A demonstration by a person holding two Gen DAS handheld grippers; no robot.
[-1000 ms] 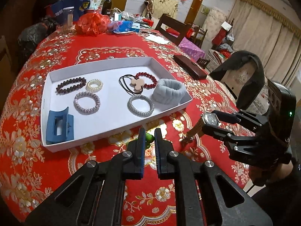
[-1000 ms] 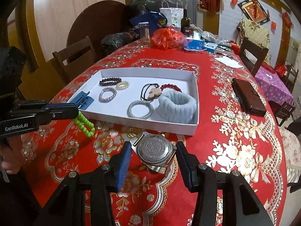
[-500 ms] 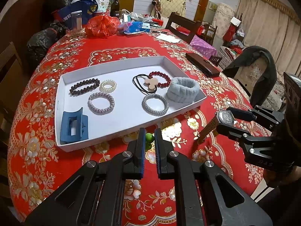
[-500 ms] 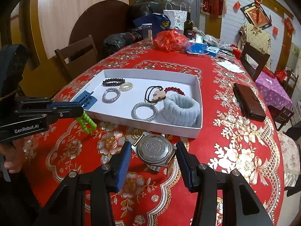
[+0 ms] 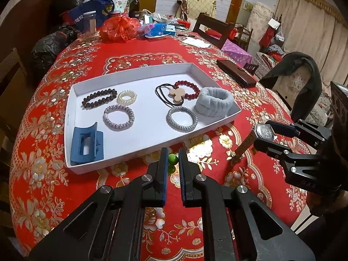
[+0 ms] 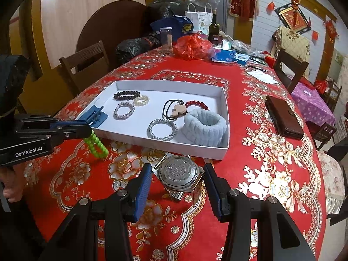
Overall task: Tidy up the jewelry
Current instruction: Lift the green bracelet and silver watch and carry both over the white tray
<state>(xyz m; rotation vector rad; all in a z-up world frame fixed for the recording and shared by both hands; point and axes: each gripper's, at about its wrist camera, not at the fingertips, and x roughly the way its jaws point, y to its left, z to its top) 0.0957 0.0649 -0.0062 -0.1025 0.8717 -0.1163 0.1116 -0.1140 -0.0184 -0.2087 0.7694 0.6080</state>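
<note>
Now, left wrist view: the left gripper [image 5: 173,161] has its fingers nearly closed on a green bead bracelet [image 5: 173,158], just in front of the white tray [image 5: 152,150]. Over to the right wrist view: the right gripper [image 6: 177,176] clamps a wristwatch [image 6: 179,175], caseback up, above the red-clothed counter [image 6: 271,174] near the tray's front wall.

The left gripper [image 5: 173,159] was pinched tight on a green bead bracelet [image 6: 96,145], held above the table and tilted downward. The right gripper [image 6: 178,174] angled down too, jaws partway apart, pads clamped on a wristwatch [image 6: 180,173]. A hand [image 6: 9,188] gripped the left tool's handle.
</note>
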